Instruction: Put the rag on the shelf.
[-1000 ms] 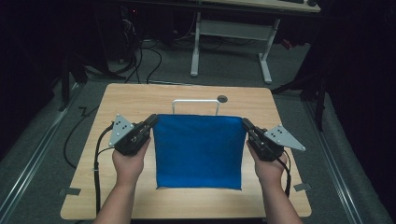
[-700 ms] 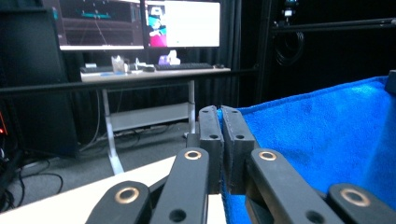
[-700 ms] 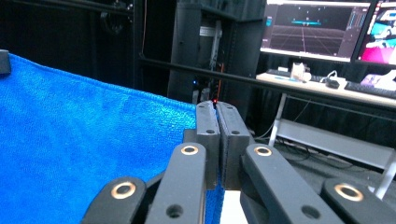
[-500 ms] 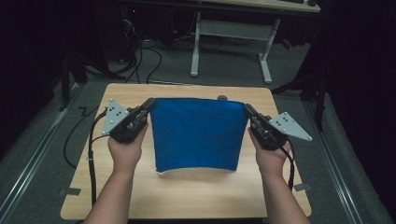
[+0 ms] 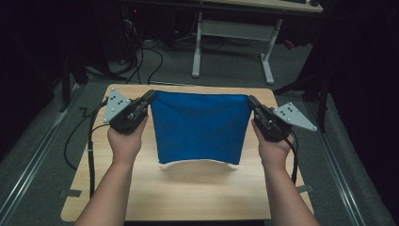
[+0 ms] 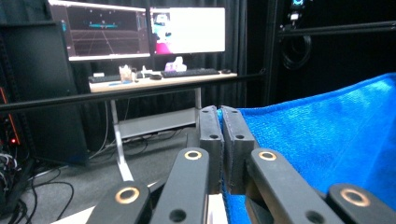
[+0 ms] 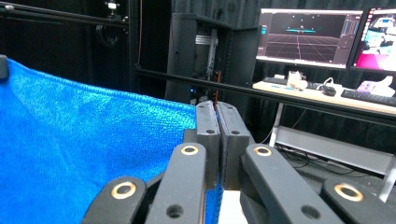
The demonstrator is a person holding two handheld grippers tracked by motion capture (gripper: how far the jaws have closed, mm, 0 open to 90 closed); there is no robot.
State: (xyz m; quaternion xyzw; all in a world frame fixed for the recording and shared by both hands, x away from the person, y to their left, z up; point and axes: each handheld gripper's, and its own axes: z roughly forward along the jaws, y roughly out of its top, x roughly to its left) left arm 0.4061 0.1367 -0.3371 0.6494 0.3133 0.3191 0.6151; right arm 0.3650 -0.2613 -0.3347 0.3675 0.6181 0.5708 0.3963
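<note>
A blue towel (image 5: 200, 127) hangs stretched between my two grippers above the wooden table (image 5: 188, 193). Its lower edge curls up and shows a pale underside just above the tabletop. My left gripper (image 5: 149, 97) is shut on the towel's upper left corner, and my right gripper (image 5: 251, 100) is shut on the upper right corner. The left gripper view has the blue towel (image 6: 327, 140) running off to the right of the closed left gripper (image 6: 220, 112). In the right gripper view the blue towel (image 7: 84, 140) spreads to the left of the closed right gripper (image 7: 216, 106).
Beyond the table's far edge stands a white desk frame (image 5: 233, 42) on grey carpet, with cables (image 5: 141, 56) on the floor. A desk with monitors (image 6: 140, 32) and a keyboard stands further back. Black cables trail from both grippers over the table's sides.
Both grippers have lifted the towel off the table and carried it towards the far edge. The towel went from lying flat to hanging from its two top corners.
</note>
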